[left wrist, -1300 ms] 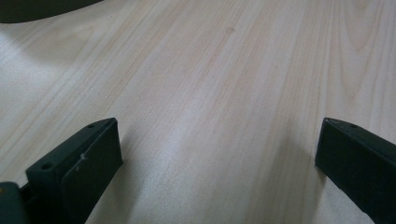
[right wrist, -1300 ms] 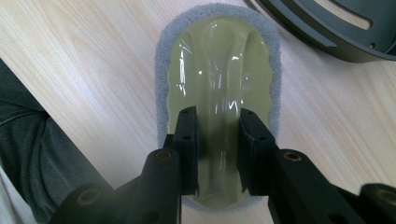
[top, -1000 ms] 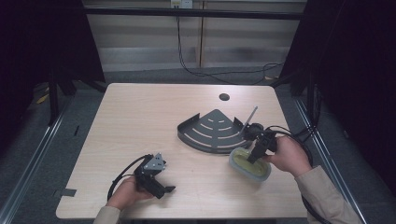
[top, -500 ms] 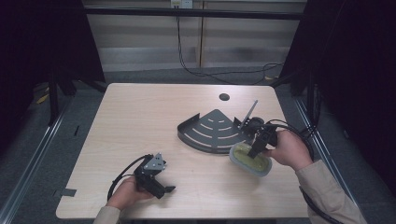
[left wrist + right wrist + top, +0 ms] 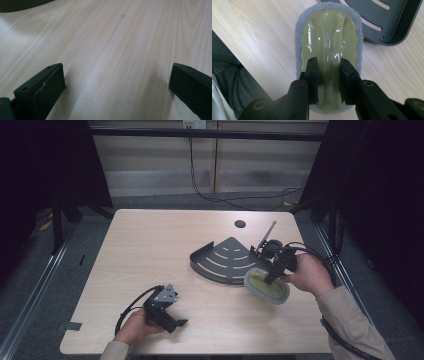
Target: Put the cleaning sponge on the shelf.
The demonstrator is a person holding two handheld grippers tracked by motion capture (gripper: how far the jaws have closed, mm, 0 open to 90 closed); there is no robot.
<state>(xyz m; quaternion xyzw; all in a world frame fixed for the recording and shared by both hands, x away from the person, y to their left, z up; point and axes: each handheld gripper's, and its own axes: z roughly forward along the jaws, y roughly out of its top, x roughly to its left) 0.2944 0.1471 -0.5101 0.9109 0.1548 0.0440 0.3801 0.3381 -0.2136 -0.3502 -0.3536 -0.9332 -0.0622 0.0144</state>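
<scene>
Table: we see a pale wood-grain table with a small dark round hole near its far edge.
Scrubber: we find an oval scrubber, yellow-green glossy handle ridge on a grey sponge rim, lying at the table's right side, just beside the dark shelf.
Shelf: a dark grey quarter-round corner shelf with curved slots lies flat near the table's middle right.
Right gripper: our right hand holds it; its jaws are closed onto the scrubber's raised ridge.
Left gripper: it rests at the near left on the bare table, jaws spread wide with nothing between them.
Writing: we can read no brand, label or lettering anywhere.
</scene>
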